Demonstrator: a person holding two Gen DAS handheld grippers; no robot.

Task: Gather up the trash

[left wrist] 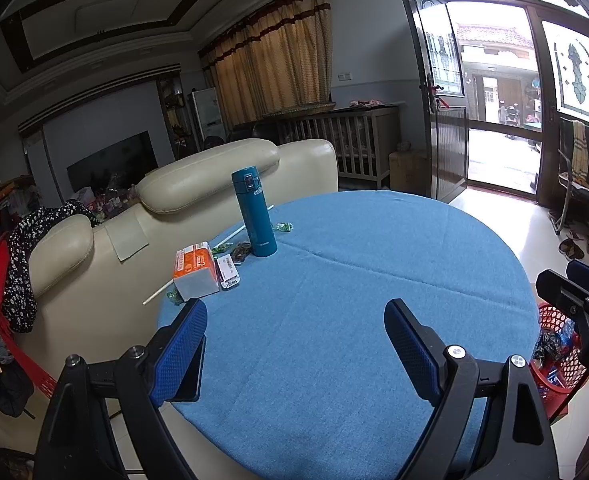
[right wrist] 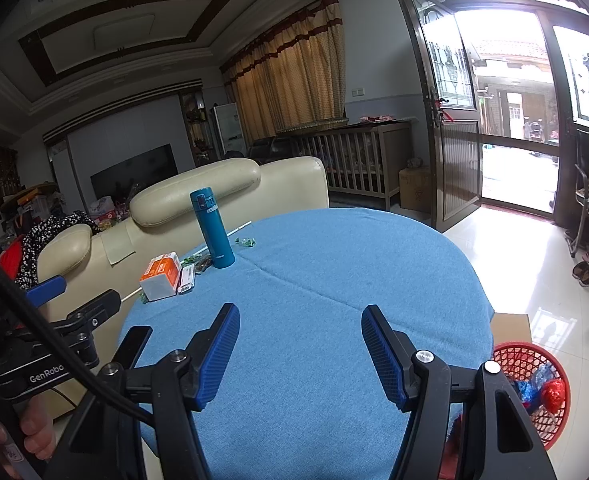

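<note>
Both grippers hang above the near part of a round table covered in blue cloth (left wrist: 374, 280), side by side and facing the same way. The left gripper (left wrist: 296, 344) has its blue-padded fingers spread wide with nothing between them; the right gripper (right wrist: 300, 354) is likewise released, its fingers apart over bare cloth.

The trash lies at the far left edge of the table, well apart from both grippers and ahead-left of them. A small green crumpled wrapper (left wrist: 283, 227) sits just right of a tall teal insulated bottle (left wrist: 254, 212) standing upright. Just left of the bottle's base lies a dark flat packet (left wrist: 240, 251), with another green wrapper scrap (left wrist: 221, 246) beside it. Nearer the left gripper, an orange-and-white carton (left wrist: 195, 270) lies on the cloth, and a white labelled box with a barcode (left wrist: 227, 272) lies against its right side. A thin white stick (left wrist: 198, 264) runs behind these and juts past the table edge, and one more green scrap (left wrist: 174, 298) lies at that edge by the carton.

A red mesh plastic basket (right wrist: 534, 392) stands on the floor below the table's right side, close beside the right gripper, holding blue and red wrappers. A cream leather sofa (left wrist: 214, 176) stands behind the table.
</note>
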